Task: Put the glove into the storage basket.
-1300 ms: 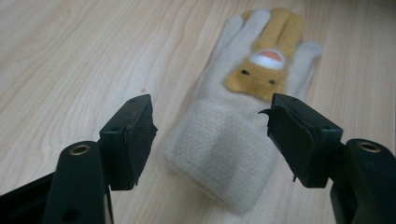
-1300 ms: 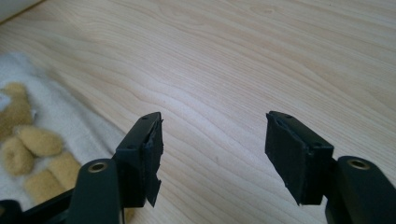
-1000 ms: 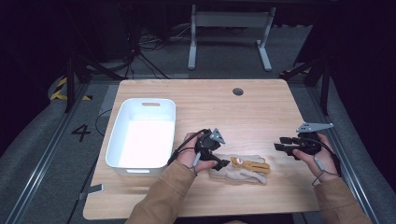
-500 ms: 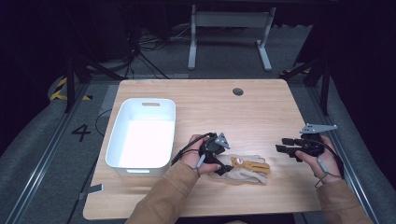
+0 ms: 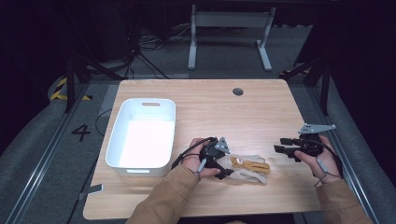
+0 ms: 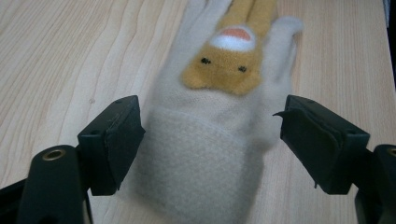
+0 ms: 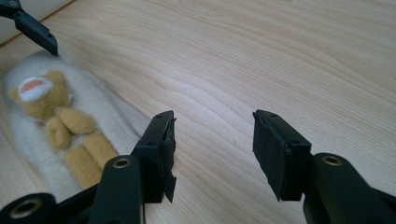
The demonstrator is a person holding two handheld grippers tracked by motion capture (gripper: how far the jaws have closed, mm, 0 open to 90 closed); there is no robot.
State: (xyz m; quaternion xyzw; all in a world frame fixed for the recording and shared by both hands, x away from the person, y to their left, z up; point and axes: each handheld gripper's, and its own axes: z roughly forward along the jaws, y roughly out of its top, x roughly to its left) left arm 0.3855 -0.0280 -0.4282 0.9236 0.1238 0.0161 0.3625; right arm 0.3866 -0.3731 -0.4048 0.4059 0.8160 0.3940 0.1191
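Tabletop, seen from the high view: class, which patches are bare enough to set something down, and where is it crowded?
Free: the far stretch of the table between the white bin and the right edge, around the cable hole. Crowded: the near edge, where the left gripper straddles the glove and the right gripper hovers beside it.

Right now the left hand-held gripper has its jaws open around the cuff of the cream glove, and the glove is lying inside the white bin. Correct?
Not quite. The left hand-held gripper does stand with its jaws open on either side of the cuff of the cream glove, but the glove lies on the table, to the right of the white bin, not inside it. The high view shows this.
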